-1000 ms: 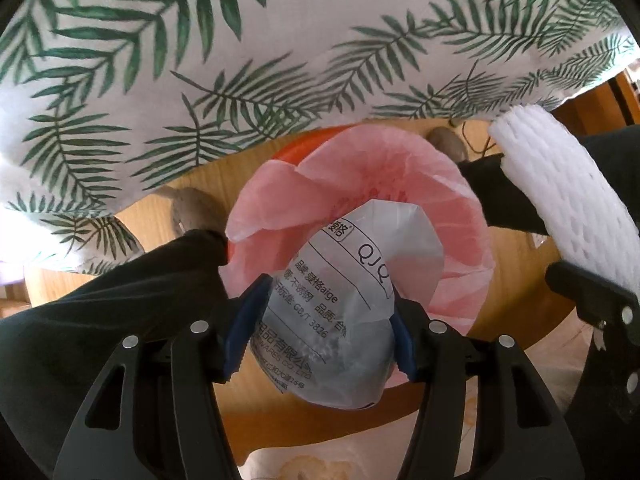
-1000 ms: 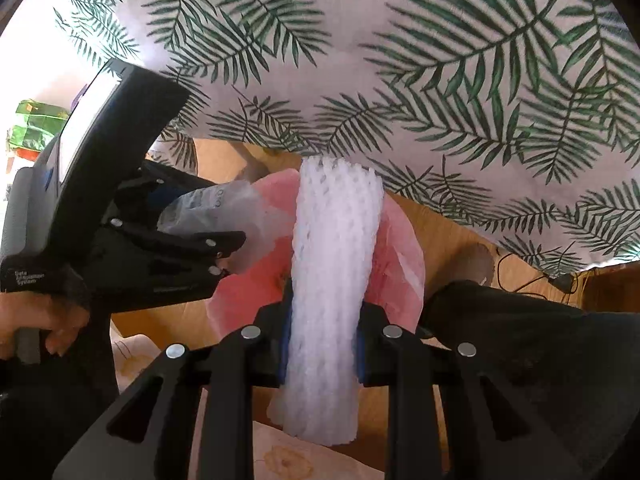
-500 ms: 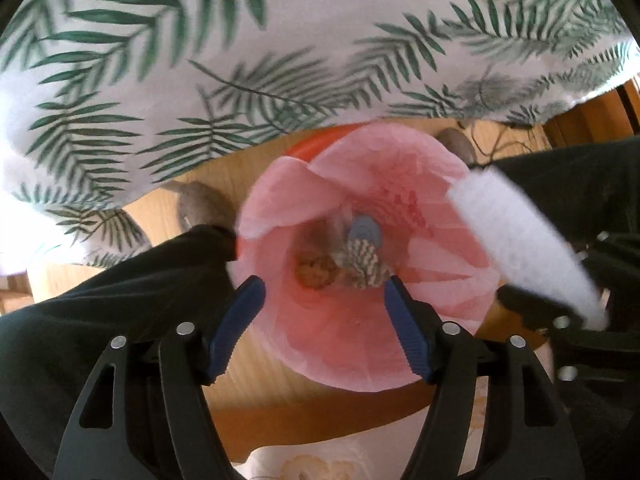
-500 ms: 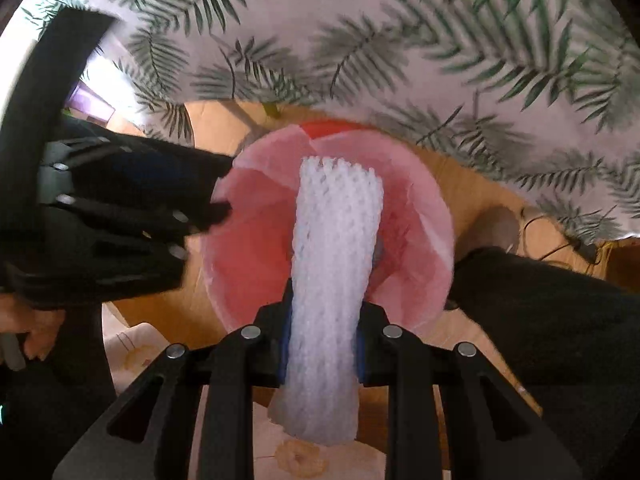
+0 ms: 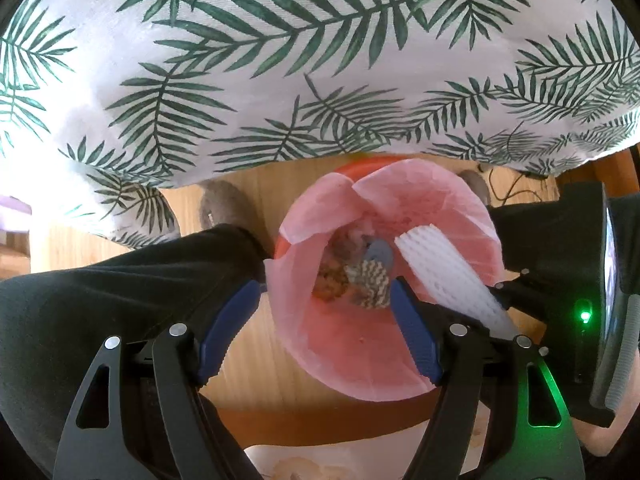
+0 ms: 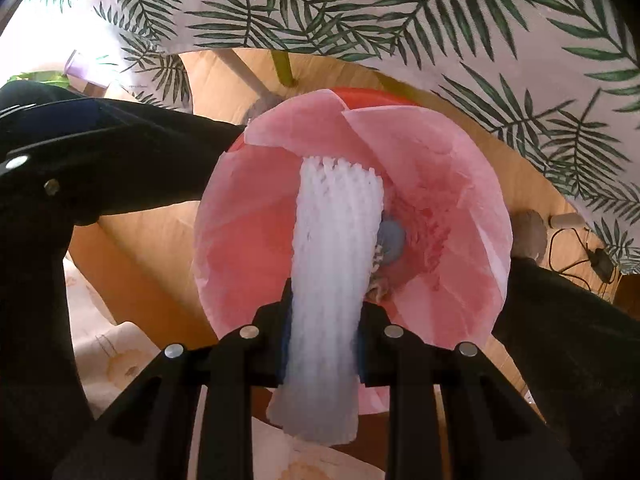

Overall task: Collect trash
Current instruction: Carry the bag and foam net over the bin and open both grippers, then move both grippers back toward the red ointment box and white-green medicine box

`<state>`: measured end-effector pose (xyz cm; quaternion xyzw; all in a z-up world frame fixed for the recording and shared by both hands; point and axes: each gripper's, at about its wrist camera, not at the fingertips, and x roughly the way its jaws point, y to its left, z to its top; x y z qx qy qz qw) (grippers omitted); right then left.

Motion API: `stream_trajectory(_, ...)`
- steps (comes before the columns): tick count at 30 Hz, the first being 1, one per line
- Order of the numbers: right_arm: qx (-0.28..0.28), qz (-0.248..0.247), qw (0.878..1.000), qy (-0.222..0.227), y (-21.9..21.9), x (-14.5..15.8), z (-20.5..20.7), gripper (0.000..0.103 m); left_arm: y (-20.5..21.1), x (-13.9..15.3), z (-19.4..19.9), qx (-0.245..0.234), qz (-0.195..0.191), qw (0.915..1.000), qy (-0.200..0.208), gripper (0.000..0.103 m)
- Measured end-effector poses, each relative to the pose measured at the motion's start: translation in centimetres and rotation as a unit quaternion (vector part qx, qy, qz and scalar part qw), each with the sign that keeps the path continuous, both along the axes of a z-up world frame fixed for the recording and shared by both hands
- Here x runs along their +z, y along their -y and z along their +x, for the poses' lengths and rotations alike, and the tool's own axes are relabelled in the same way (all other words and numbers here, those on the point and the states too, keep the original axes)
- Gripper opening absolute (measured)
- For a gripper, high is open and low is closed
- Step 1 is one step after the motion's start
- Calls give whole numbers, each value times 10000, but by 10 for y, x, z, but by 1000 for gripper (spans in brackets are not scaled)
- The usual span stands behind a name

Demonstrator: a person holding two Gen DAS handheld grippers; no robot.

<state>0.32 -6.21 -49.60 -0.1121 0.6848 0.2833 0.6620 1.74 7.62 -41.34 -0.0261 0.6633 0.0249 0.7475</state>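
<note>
A red bin lined with a pink bag stands on the wooden floor below me; its liner also shows in the right wrist view. Several pieces of trash lie at its bottom. My left gripper is open and empty, hanging over the bin's near rim. My right gripper is shut on a white foam net sleeve and holds it over the bin's mouth; the sleeve also shows in the left wrist view.
A table draped in a palm-leaf cloth overhangs the far side of the bin. The person's dark trouser legs and grey slippers flank the bin. A black cable lies on the floor at the right.
My left gripper has let go of the crumpled clear plastic bag, which is no longer in view. My right gripper has carried the foam sleeve from beside the bin to over its mouth.
</note>
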Motion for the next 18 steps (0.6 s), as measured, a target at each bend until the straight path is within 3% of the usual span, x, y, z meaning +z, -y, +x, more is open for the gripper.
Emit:
stream_trajectory(3,-15,-13,10000,-9,1,0,-1,28,-1,0,0,47,37,10000,-7,72)
stream_trajectory(5,-61,17,10000,-26,3,2,1,39,-2,-1,1,98,116,9999,-29,72)
stream_trajectory(12,-188,95,9998,-58,6,1,5,53,-11,-1,1,375,188,9991,2,72)
stream_trajectory(14,-234,158,9996,-95,7,0,6,74,-12,-1,1,423,170,9990,-17,72)
stream_trajectory(16,-284,192,9994,-81,8,0,7,87,-14,-2,2,457,172,9988,-21,72)
stream_trajectory(18,-341,191,9992,-92,10,-2,8,92,-13,-2,2,452,175,9988,-10,72)
